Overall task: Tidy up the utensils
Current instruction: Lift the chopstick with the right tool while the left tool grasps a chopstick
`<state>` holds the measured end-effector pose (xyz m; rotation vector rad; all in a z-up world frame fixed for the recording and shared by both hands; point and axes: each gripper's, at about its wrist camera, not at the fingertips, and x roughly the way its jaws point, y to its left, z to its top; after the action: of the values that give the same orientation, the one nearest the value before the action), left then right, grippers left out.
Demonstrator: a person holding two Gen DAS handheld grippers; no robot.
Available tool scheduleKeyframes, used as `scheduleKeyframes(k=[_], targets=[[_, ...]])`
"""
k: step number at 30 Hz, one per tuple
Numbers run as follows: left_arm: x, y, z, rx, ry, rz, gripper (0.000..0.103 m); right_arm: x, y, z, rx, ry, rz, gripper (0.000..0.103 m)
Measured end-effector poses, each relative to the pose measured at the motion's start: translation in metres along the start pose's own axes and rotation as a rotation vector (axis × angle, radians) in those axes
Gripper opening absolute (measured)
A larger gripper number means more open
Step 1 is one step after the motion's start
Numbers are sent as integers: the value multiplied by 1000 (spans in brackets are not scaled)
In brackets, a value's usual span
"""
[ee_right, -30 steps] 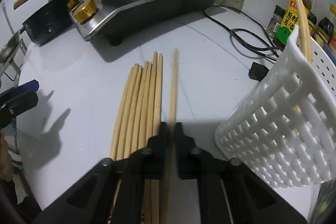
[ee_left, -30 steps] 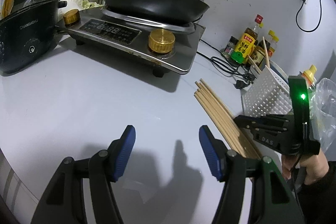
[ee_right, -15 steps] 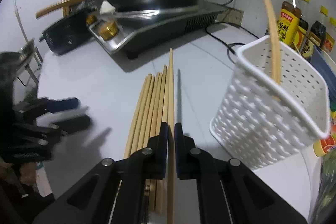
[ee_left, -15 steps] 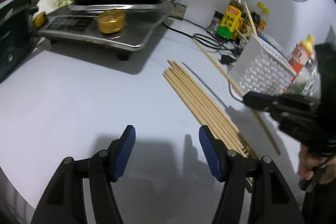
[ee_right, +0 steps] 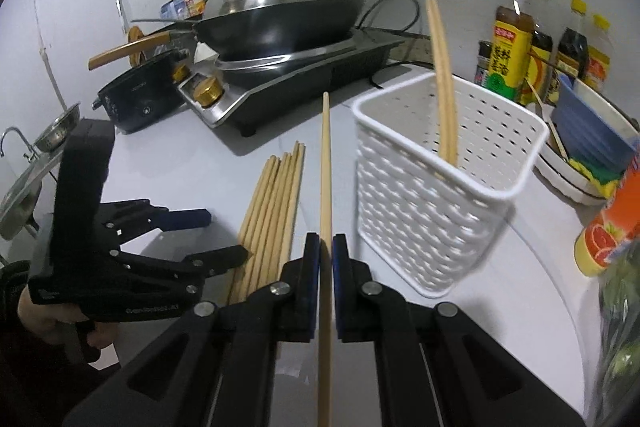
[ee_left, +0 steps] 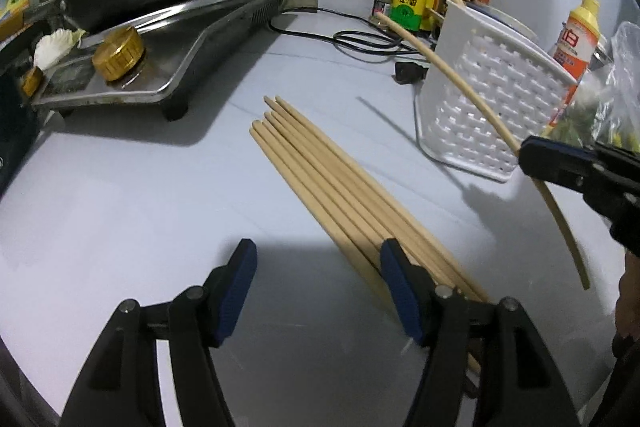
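Clamped in the right gripper (ee_right: 326, 251), one chopstick (ee_right: 325, 163) has been lifted clear of the bundle (ee_left: 344, 187), just left of the white basket (ee_right: 432, 211). Insertion is judged next. Beside the bundle's near end, the left gripper (ee_left: 316, 287) is held apart, empty.

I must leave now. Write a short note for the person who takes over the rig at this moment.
Right claw: shut on one chopstick, lifted off the counter, beside the white basket.
Left claw: open, empty, low by the near ends of the chopstick bundle.
Done: chopsticks standing in the basket.
Left: put the held chopstick in, then the bundle on the counter.
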<state>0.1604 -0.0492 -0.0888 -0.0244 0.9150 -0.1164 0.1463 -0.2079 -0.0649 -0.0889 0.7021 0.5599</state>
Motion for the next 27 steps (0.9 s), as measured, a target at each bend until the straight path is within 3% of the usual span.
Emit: scheduleKeyframes(k=[12, 17, 19, 21, 23, 24, 27], targets=[[-4, 6, -5, 65, 24, 126, 65, -4, -9, -9, 17, -28, 34, 6], [-2, 6, -2, 103, 21, 116, 63, -11, -8, -9, 9, -43, 39, 6], [0, 7, 0, 100, 27, 94, 50, -16, -7, -8, 6, -51, 39, 6], [0, 9, 2, 74, 38, 65, 27, -21, -6, -6, 10, -62, 50, 6], [-1, 8, 2, 68, 40, 43, 15, -29, -7, -5, 26, -80, 76, 6], [-1, 7, 1, 72, 39, 42, 10, -33, -8, -3, 33, -91, 87, 6], [-3, 7, -2, 68, 30, 31, 9, -42, -7, 1, 37, -111, 97, 6]])
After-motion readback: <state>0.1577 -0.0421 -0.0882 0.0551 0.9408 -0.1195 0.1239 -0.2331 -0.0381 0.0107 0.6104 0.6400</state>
